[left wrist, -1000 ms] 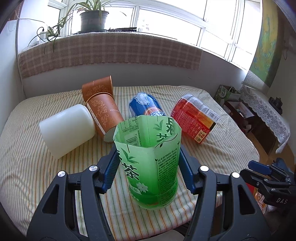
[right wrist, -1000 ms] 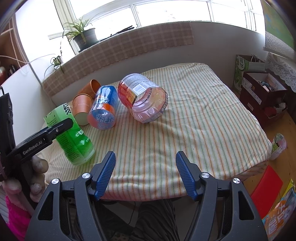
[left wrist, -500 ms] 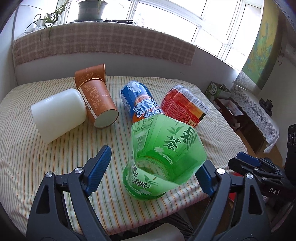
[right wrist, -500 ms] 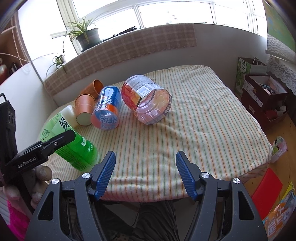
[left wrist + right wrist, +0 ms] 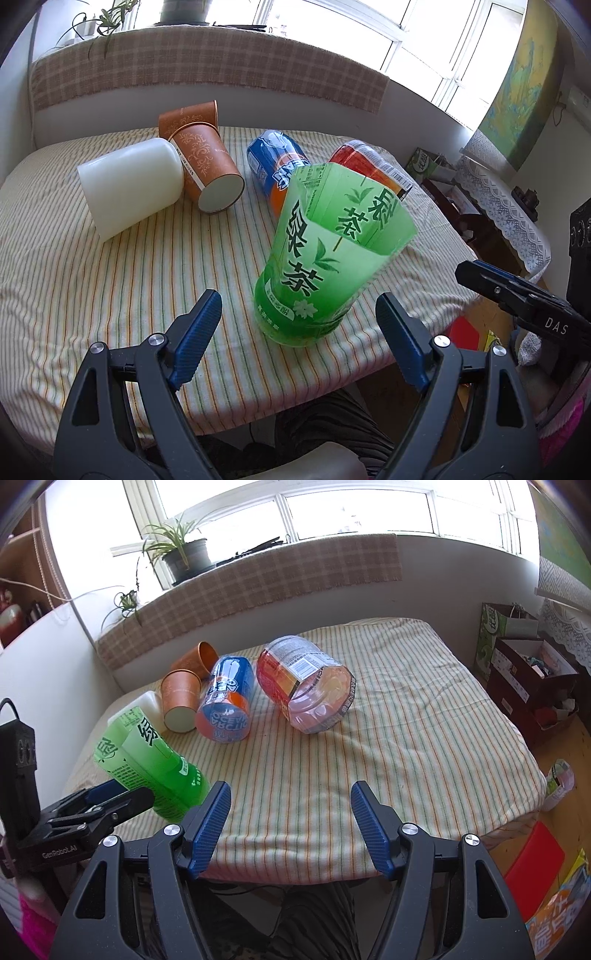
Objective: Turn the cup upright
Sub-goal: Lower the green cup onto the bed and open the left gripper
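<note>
A green cut-bottle cup (image 5: 325,258) with Chinese lettering stands mouth up near the table's front edge; in the right wrist view (image 5: 147,764) it leans. My left gripper (image 5: 299,325) is open, its blue pads on either side of the cup's base and apart from it. My right gripper (image 5: 290,816) is open and empty over the striped cloth, to the right of the green cup.
Lying on the striped table (image 5: 92,280): a white cup (image 5: 129,188), two brown paper cups (image 5: 207,170), a blue cup (image 5: 227,701) and a red-labelled clear cup (image 5: 306,686). Boxes and bags (image 5: 528,672) stand on the floor at the right.
My left gripper has opened and drawn back from the green cup, which now stands free on the table. The right gripper has barely moved.
</note>
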Tool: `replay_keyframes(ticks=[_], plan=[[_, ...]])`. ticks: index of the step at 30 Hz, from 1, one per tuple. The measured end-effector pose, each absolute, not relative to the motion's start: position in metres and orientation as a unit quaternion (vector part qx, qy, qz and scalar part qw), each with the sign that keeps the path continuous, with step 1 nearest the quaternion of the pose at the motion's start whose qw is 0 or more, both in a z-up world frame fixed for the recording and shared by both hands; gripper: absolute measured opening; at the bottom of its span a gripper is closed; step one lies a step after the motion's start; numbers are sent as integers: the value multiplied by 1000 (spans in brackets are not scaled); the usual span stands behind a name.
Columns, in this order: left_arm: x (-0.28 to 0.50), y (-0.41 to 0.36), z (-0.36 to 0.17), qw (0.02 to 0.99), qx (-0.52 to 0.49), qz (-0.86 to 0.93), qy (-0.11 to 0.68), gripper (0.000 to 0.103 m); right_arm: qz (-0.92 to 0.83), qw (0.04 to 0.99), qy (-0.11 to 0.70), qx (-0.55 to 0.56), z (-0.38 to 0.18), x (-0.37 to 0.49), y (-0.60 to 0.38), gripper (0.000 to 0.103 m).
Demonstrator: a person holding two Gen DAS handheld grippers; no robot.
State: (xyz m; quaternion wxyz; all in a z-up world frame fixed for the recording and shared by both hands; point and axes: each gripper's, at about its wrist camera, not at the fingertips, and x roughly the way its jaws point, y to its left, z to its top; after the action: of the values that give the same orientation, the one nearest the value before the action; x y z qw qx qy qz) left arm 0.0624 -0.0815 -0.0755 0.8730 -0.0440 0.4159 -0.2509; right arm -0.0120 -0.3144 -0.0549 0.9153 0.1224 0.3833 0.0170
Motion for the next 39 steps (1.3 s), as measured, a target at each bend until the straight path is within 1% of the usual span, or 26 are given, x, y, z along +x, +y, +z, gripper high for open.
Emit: replay_keyframes(ticks=[5, 11, 12, 13, 14, 15, 16, 17, 18, 31, 39], plan=[[41, -64, -70, 889, -43, -223, 398, 88, 23, 922, 368, 115, -49, -14, -307, 67], [15, -46, -38, 937, -37, -155, 312, 88, 34, 933, 343, 102, -41, -18, -293, 67], [12, -44, -32, 943, -36, -146, 298, 89, 35, 935, 339, 98, -40, -20, -290, 67], [8, -43, -27, 948, -34, -138, 285, 93, 37, 937, 333, 96, -39, -21, -288, 67], [5, -42, -23, 953, -31, -131, 272, 95, 39, 939, 328, 94, -37, -23, -285, 67], [2, -41, -18, 958, -28, -124, 258, 100, 40, 941, 324, 93, -36, -24, -283, 68], [-2, -40, -15, 962, -25, -117, 245, 102, 42, 943, 318, 92, -35, -25, -281, 74], [-4, -38, -11, 965, -23, -112, 235, 102, 44, 944, 312, 93, -34, -27, -281, 77], [-5, -38, -8, 967, -20, -109, 230, 102, 45, 946, 306, 95, -33, -28, -280, 78], [-15, -39, 2, 975, -18, -89, 205, 103, 31, 954, 287, 80, -27, -33, -273, 79], [-14, -40, 1, 974, -15, -87, 207, 103, 30, 952, 292, 84, -29, -32, -274, 79]])
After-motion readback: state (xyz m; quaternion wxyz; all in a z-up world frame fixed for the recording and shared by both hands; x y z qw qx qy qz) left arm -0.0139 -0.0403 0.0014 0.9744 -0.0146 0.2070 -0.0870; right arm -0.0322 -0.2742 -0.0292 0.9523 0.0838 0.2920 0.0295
